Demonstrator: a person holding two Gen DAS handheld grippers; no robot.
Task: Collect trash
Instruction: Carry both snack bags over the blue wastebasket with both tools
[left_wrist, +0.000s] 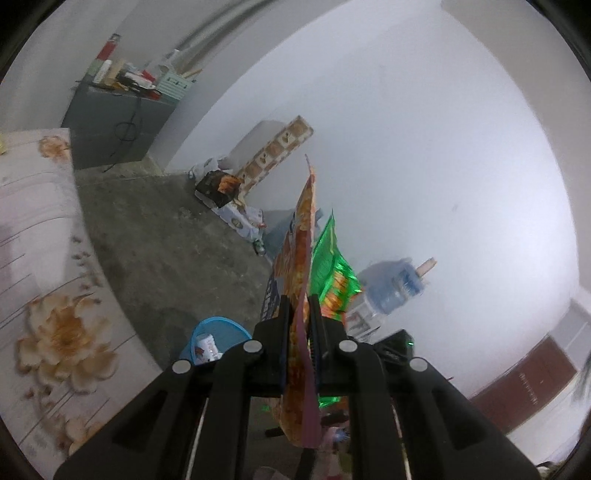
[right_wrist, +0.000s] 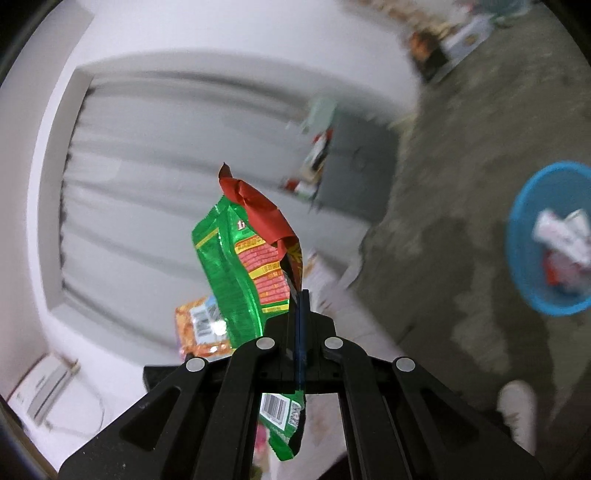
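Both claws are clamped on 1 wrapper each: left gripper (left_wrist: 299, 314) pinches the orange wrapper (left_wrist: 301, 236), right gripper (right_wrist: 300, 317) the green wrapper (right_wrist: 236, 269), carried edge-up so they'll drop clean into the blue basket (right_wrist: 517, 236) on the floor.

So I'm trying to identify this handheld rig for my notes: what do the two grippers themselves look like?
Both look alike. The left gripper and the right gripper are matte black, with angular linkage arms bearing triangular cut-outs and round silver pivot pins. Their fingers are narrow, flat black plates. A small green light glows on the right gripper's body in the left view.
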